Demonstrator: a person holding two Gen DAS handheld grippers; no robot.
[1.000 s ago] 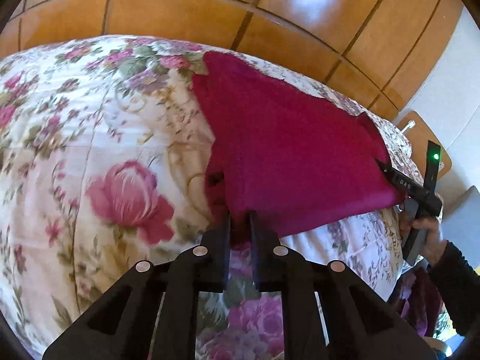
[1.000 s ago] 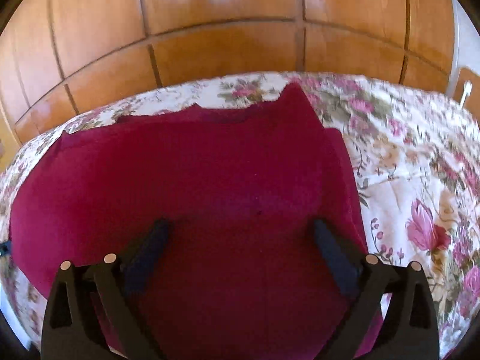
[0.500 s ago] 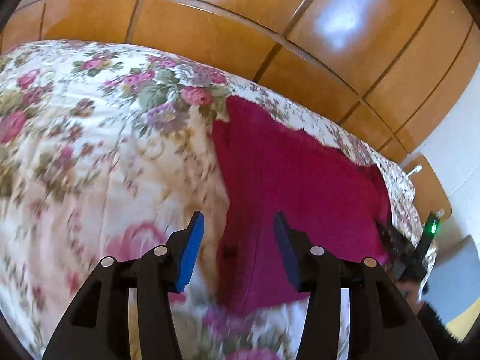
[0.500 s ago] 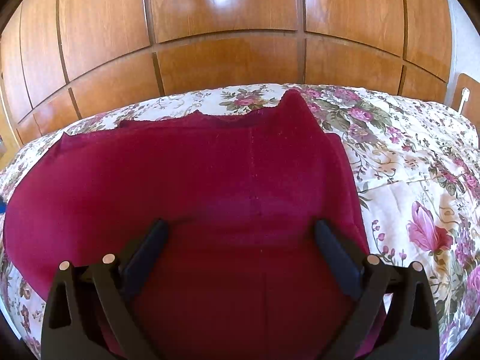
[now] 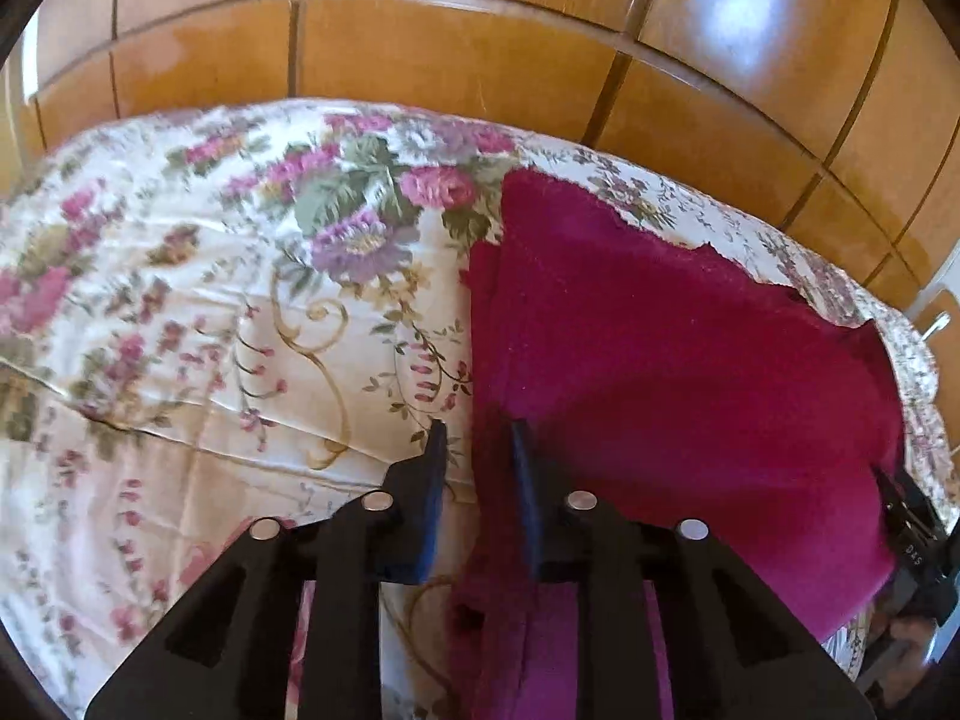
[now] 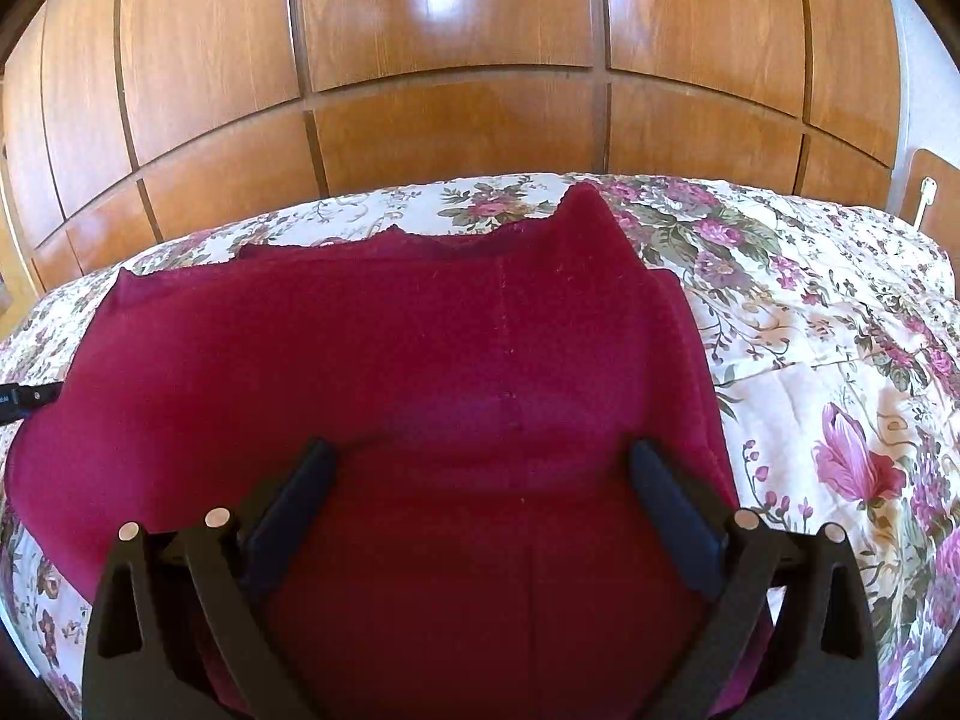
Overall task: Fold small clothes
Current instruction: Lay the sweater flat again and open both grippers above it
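Note:
A dark red garment (image 5: pixel 660 372) lies spread flat on the floral bedspread (image 5: pixel 198 348). My left gripper (image 5: pixel 477 441) is over the garment's left edge, jaws a narrow gap apart, one finger on each side of the edge fold, holding nothing. In the right wrist view the garment (image 6: pixel 420 360) fills the middle. My right gripper (image 6: pixel 480 468) is wide open over its near part, empty. The right gripper's body (image 5: pixel 912 546) shows at the garment's right edge in the left wrist view.
A glossy wooden panelled wall (image 6: pixel 450 60) stands behind the bed. Bare floral bedspread (image 6: pixel 840 360) lies right of the garment in the right view and left of it in the left view. A wooden piece (image 6: pixel 936 192) sits at far right.
My left gripper let go of the garment's edge, opened wide and lifted, then came back down at the left edge with its jaws narrowed. The right gripper stayed open and drew back slightly.

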